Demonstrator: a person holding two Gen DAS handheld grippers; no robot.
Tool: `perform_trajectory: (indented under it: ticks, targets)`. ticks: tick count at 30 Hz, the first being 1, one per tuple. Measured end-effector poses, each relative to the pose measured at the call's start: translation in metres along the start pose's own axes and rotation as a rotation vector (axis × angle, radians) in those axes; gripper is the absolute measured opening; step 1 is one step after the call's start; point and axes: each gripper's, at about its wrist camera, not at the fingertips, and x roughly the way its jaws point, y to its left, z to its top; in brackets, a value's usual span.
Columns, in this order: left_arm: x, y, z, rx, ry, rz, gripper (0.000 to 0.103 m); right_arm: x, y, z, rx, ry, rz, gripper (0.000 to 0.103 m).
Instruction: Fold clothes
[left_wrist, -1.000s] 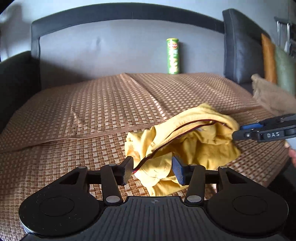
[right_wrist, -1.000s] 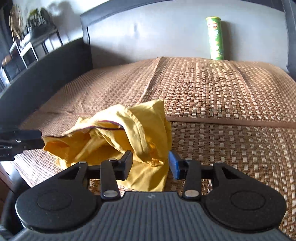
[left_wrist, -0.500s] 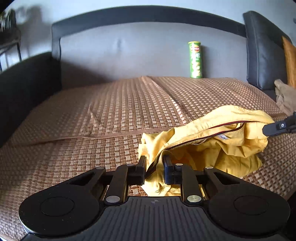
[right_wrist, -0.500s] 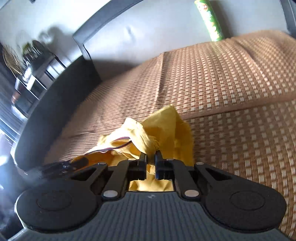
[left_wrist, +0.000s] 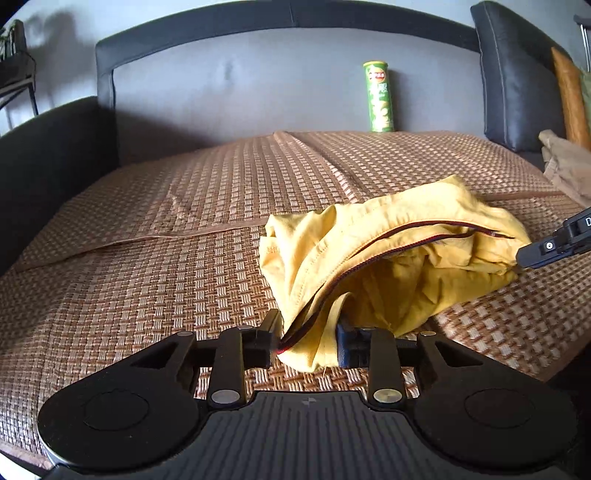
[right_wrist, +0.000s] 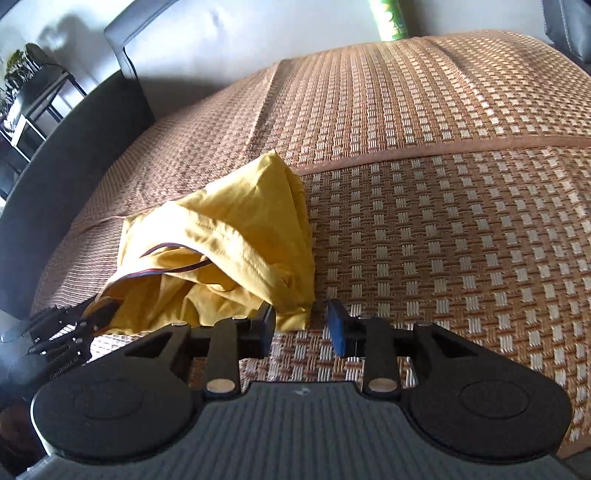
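While the left gripper (left_wrist: 306, 341) straddles yellow garment (left_wrist: 388, 258), right gripper (right_wrist: 301, 326) gapes.

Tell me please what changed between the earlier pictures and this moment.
Half a second ago both grippers were shut on the yellow garment. Now the left gripper and the right gripper have their jaws spread again, with cloth still between them; the right seems to have let go. The garment has sagged back onto the woven mat. The green can stayed by the backrest.
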Motion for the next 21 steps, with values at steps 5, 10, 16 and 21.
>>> perform_trajectory:
  ticks: [5, 10, 16, 21]
  targets:
    - [-0.027, 0.016, 0.015, -0.057, -0.02, -0.06, 0.048, -0.033, 0.009, 0.003, -0.017, -0.078, 0.025, 0.038]
    - [-0.006, 0.023, 0.057, -0.144, -0.078, -0.114, 0.048, -0.03, 0.037, 0.024, -0.076, -0.155, 0.091, 0.035]
    - [0.054, 0.005, 0.05, -0.205, 0.068, -0.168, 0.047, 0.013, 0.066, 0.032, -0.206, -0.145, 0.007, 0.035]
    - [0.056, -0.014, 0.019, -0.134, 0.043, -0.129, 0.049, 0.034, 0.045, 0.009, -0.204, -0.086, -0.055, 0.038]
